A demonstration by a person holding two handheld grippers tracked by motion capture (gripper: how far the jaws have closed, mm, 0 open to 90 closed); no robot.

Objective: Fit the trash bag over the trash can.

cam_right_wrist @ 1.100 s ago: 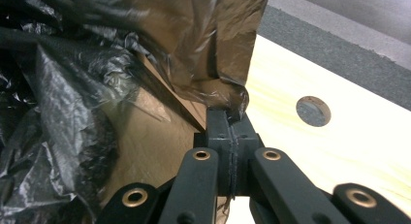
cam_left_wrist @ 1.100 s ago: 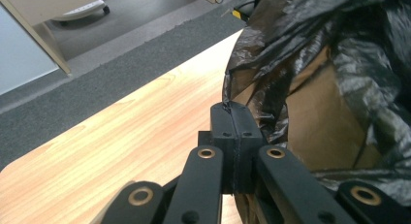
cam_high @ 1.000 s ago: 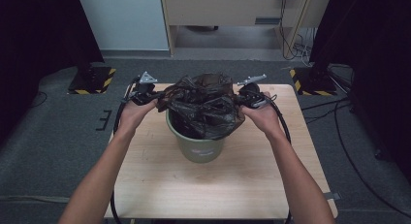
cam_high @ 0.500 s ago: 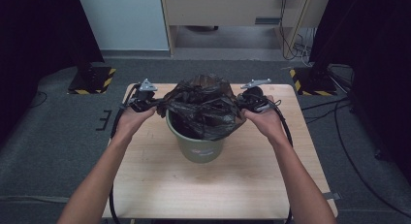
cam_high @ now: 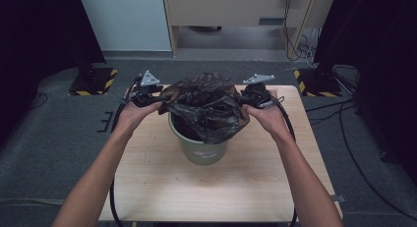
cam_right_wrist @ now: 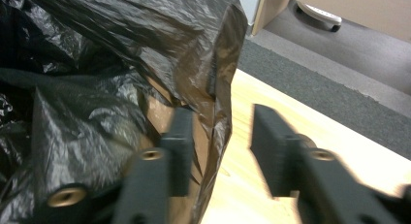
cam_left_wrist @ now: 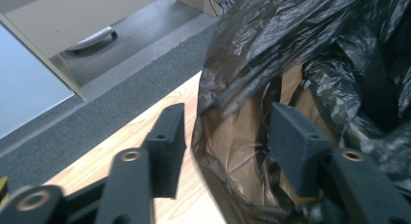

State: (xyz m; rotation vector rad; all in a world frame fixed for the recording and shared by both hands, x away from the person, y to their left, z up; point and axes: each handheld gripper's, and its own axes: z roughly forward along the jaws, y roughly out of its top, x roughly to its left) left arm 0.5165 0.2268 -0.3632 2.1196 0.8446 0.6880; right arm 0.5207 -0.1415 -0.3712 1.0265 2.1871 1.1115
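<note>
A crumpled black plastic bag [cam_high: 206, 101] sits in and over a green bucket [cam_high: 204, 151] at the middle of the wooden table [cam_high: 162, 187]. My left gripper [cam_high: 150, 94] is at the bag's left rim and my right gripper [cam_high: 253, 97] at its right rim. In the left gripper view the left gripper [cam_left_wrist: 228, 141] stands open, with the bag's edge [cam_left_wrist: 232, 127] lying loosely between the jaws. The right gripper [cam_right_wrist: 220, 151] is open too, and a fold of the bag [cam_right_wrist: 213, 98] hangs between its jaws.
The bucket stands toward the table's far half, with bare wood in front of it and at both sides. Grey carpet surrounds the table. Yellow-black striped stand bases [cam_high: 93, 82] sit on the floor beyond the far corners, and cables [cam_high: 344, 119] run at the right.
Both hands have dipped slightly and stayed at the bag's rim. The bag's film now bunches higher over the bucket's mouth than a second ago.
</note>
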